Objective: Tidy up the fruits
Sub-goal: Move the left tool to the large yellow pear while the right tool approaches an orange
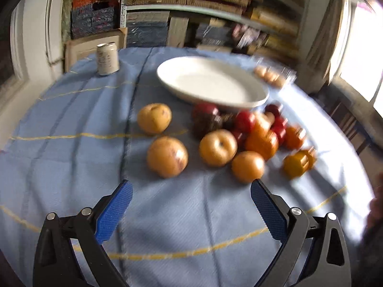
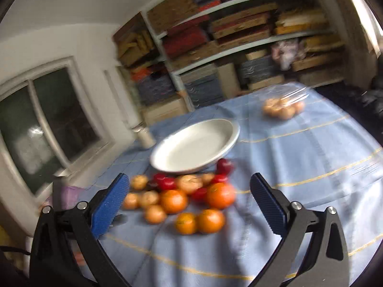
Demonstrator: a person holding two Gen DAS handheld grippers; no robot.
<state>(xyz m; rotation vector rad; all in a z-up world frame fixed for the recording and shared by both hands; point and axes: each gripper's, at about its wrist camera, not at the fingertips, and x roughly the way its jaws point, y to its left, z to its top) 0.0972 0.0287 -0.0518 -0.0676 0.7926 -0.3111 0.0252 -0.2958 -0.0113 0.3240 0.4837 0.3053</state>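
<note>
The fruits [image 1: 239,134] lie in a loose heap on the blue checked cloth of the surface [image 1: 71,157], just in front of the white oval plate [image 1: 213,83]. Nothing is on the plate yet, so by my reckoning the sorting has hardly begun: every piece is left to move.

The heap spreads sideways along the plate's near rim. Yellow-brown round fruits sit at its left end, one of them [image 1: 167,156] a little apart and nearest the left gripper [image 1: 191,191]. Small red ones crowd the middle against the plate, and oranges lie at the near right, as the right wrist view shows with a pair [image 2: 199,221] closest to the right gripper [image 2: 190,184]. The round fruits have no real long axis; blur hides their stems, though one [image 1: 218,147] seems to show its dimple upward. The plate's long axis runs from far left to near right in the left view.

Both grippers hover above the cloth, spread wide and carrying nothing, both aimed at the heap.

Farther off, a pale can [image 1: 107,58] stands upright near the far left edge, and a clear bag of pale round things [image 2: 283,106] lies beyond the plate to the right. Packed shelves fill the wall behind.
</note>
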